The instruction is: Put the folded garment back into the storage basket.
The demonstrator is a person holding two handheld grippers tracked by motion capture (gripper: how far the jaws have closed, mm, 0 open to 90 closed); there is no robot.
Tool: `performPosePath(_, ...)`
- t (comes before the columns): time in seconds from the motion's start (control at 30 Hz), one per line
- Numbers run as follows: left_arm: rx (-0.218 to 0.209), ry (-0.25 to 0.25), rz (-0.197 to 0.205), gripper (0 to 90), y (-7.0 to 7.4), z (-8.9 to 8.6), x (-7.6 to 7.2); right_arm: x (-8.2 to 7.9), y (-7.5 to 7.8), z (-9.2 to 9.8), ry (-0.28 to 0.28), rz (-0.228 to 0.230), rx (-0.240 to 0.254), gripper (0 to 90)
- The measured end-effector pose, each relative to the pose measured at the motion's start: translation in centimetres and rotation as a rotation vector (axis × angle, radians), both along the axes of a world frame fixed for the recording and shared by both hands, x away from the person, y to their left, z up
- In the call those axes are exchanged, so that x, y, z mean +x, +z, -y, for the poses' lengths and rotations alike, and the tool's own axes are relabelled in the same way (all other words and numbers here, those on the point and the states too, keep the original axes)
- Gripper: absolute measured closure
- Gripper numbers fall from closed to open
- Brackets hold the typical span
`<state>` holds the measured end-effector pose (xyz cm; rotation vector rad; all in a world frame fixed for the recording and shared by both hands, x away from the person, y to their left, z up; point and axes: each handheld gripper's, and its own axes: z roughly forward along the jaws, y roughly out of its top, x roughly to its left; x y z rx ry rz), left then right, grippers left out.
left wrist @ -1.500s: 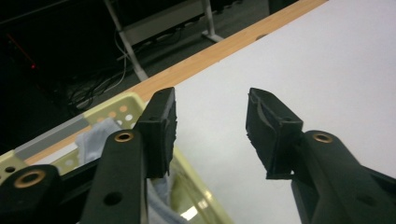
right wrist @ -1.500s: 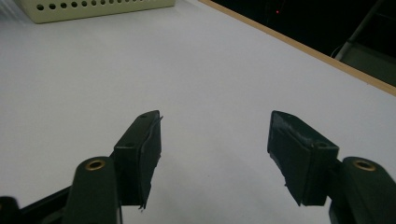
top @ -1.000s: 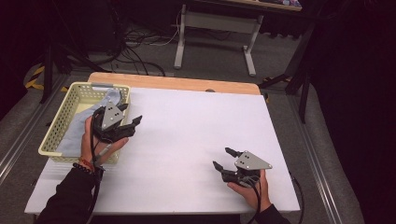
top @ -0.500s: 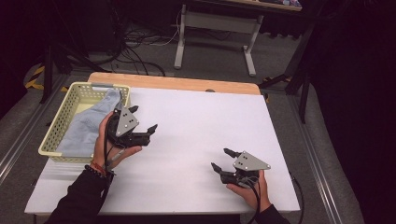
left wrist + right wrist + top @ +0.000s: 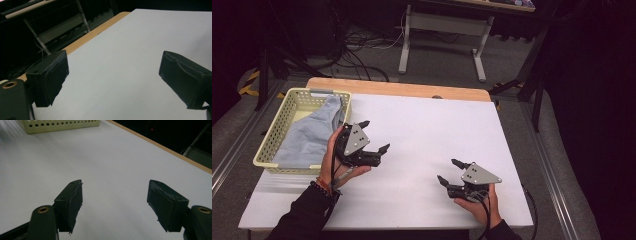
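A light blue cloth (image 5: 309,136) lies in the pale yellow basket (image 5: 283,116) at the table's left, one end draped over the far right rim. My left gripper (image 5: 375,135) hovers just right of the basket over the white table (image 5: 437,125). Its jaws have just been opening, and they stand wide apart with nothing between them in the left gripper view (image 5: 113,75). My right gripper (image 5: 446,169) rests near the front right. Its jaws have also just been opening further and hold nothing (image 5: 115,202). The basket (image 5: 60,125) shows far ahead of it.
A wooden strip (image 5: 397,89) runs along the table's far edge. Beyond it are a desk frame (image 5: 439,30) and cables on the floor. A metal rail (image 5: 232,150) runs along the left side.
My left hand has moved right, from over the basket's near corner out above the white table, and its jaws have spread. The cloth now lies uncovered in the basket. The right hand kept still.
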<state>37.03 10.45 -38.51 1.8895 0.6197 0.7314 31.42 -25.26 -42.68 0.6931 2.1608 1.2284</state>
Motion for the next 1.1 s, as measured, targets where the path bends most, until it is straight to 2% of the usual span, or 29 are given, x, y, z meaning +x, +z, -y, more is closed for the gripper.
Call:
performPosePath(0.13, -0.017, -0.048, -0.002, 9.2, -0.4, 0.0, -0.6, -0.1, 0.0, -0.1, 0.002, 0.003, 0.0, 29.0)
performPosePath(0.37, 0.002, -0.063, 0.017, 10.5, -0.8, 0.0, -1.5, -0.3, -0.1, -0.4, 0.006, 0.004, 0.003, 28.2)
performPosePath(0.63, 0.01, -0.09, 0.019, 11.4, -1.2, -0.2, -2.5, -0.4, -0.1, -0.5, 0.006, 0.011, 0.01, 27.8)
performPosePath(0.87, 0.033, -0.106, 0.031, 11.1, -1.8, -0.6, -3.5, -0.6, -0.1, -0.8, 0.017, 0.019, 0.015, 26.6)
performPosePath(1.1, 0.036, -0.106, 0.04, 11.2, -2.5, -0.9, -4.5, -0.8, 0.0, -0.8, 0.02, 0.033, 0.027, 25.5)
